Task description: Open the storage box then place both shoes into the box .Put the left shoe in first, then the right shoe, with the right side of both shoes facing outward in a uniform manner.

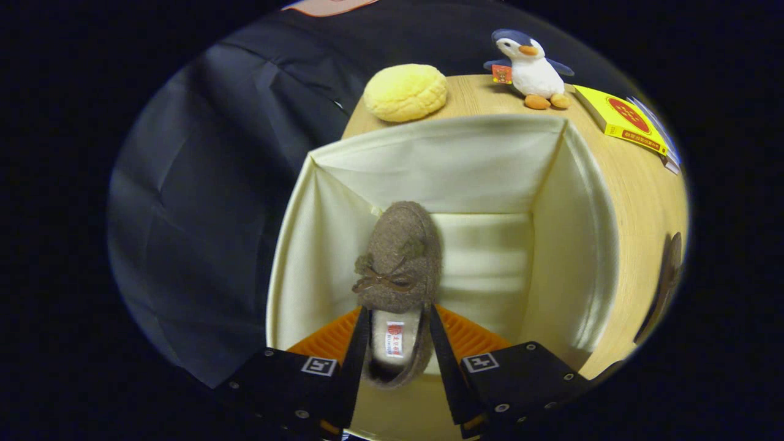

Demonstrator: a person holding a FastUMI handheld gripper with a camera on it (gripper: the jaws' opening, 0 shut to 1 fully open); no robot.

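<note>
A brown felt shoe [401, 260] with a small bow hangs toe-down inside the open cream fabric storage box [484, 159], close to the box's left wall. My gripper [398, 343] is shut on the shoe, both fingers pressing the heel sides, with the pale lining and a label showing between them. The box's floor to the right of the shoe is bare. A second dark shoe [669, 275] lies on the wooden table [637, 202] to the right of the box, only partly seen.
Behind the box on the table sit a yellow bun-shaped cushion [405, 92], a plush penguin [531, 67] and a yellow book [621, 119] at the far right. The table's left edge runs close beside the box; dark cloth hangs beyond it.
</note>
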